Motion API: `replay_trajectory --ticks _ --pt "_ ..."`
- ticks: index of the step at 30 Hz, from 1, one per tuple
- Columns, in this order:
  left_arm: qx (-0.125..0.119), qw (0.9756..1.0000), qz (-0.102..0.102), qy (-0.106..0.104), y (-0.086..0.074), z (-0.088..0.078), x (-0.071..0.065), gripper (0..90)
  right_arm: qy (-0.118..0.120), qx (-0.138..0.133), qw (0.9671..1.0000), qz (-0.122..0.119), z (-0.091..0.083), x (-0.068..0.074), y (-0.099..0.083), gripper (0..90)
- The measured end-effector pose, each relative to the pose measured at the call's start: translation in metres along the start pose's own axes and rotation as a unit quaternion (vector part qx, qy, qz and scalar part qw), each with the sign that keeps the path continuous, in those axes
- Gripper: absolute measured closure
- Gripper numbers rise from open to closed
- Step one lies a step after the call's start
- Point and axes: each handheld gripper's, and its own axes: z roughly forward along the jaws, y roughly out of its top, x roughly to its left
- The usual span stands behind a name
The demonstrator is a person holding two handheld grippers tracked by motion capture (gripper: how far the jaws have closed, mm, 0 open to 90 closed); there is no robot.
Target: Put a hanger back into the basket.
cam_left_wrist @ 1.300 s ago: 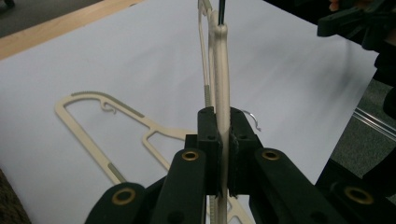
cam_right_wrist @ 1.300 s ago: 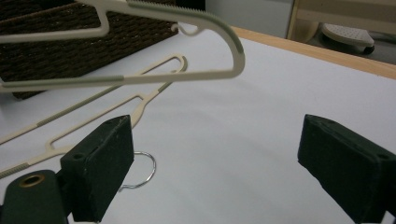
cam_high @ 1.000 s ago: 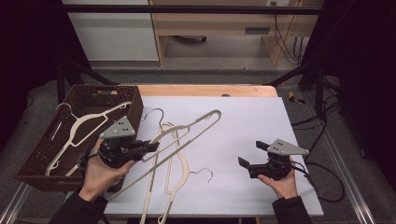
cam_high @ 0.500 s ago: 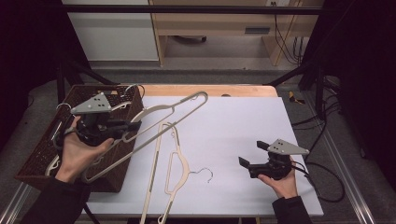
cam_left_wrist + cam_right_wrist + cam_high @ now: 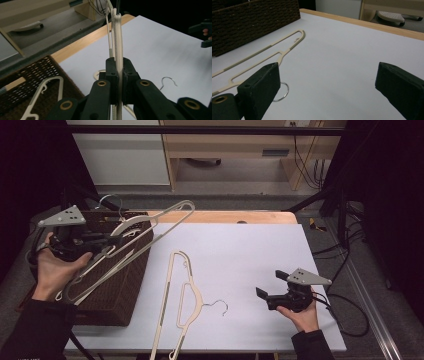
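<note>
My left gripper [image 5: 107, 240] is shut on a cream plastic hanger [image 5: 165, 222] and holds it tilted above the dark wicker basket [image 5: 125, 285] at the table's left. The left gripper view shows the hanger's bar [image 5: 119, 37] pinched edge-on between the pads of that gripper [image 5: 119, 65]. A second cream hanger [image 5: 170, 290] with a metal hook lies flat on the white tabletop, left of centre. My right gripper [image 5: 270, 284] rests low at the front right, open, with nothing between its jaws [image 5: 327, 75]. The lying hanger [image 5: 262, 52] is ahead and to the left of those jaws.
Another cream hanger [image 5: 37, 95] lies inside the basket [image 5: 32, 72]. The white table sheet [image 5: 250, 245] has a wooden strip along its far edge. Cables trail on the floor at the right, and furniture stands beyond the table.
My left gripper has carried its hanger up and to the left, from over the table to above the basket. The right gripper and the lying hanger have stayed put.
</note>
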Motion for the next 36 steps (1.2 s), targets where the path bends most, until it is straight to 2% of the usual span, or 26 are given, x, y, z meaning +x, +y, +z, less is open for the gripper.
replay_trajectory --ticks 4,5,8,14,17,25,30,36 --pt "-0.002 0.9998 -0.011 0.016 -0.010 -0.007 0.017 86.0 0.001 0.003 1.0000 -0.003 0.001 0.000 0.000 6.0" --pt "0.001 0.9997 -0.014 0.022 -0.015 -0.010 0.025 86.0 0.001 0.002 1.0000 -0.004 0.002 0.000 0.000 6.0" --pt "0.007 0.9993 -0.017 0.032 -0.022 -0.014 0.037 86.0 0.002 0.003 1.0000 -0.003 0.001 0.000 0.000 5.9" --pt "0.013 0.9978 -0.040 0.052 -0.040 -0.018 0.060 86.0 0.002 0.002 1.0000 -0.003 0.001 0.001 0.000 5.6" --pt "0.016 0.9970 -0.043 0.062 -0.046 -0.020 0.070 86.0 0.001 0.003 1.0000 -0.003 0.003 0.001 0.000 5.5" --pt "0.021 0.9971 -0.049 0.054 -0.061 -0.025 0.093 86.0 0.000 0.004 1.0000 -0.004 0.003 0.001 0.000 5.5" --pt "0.028 0.9966 -0.051 0.058 -0.068 -0.022 0.099 86.0 0.000 0.005 1.0000 -0.005 0.002 0.001 0.000 5.6" --pt "0.028 0.9951 -0.076 0.057 -0.085 -0.021 0.110 86.0 0.000 0.004 1.0000 -0.005 0.002 0.001 0.000 5.6"
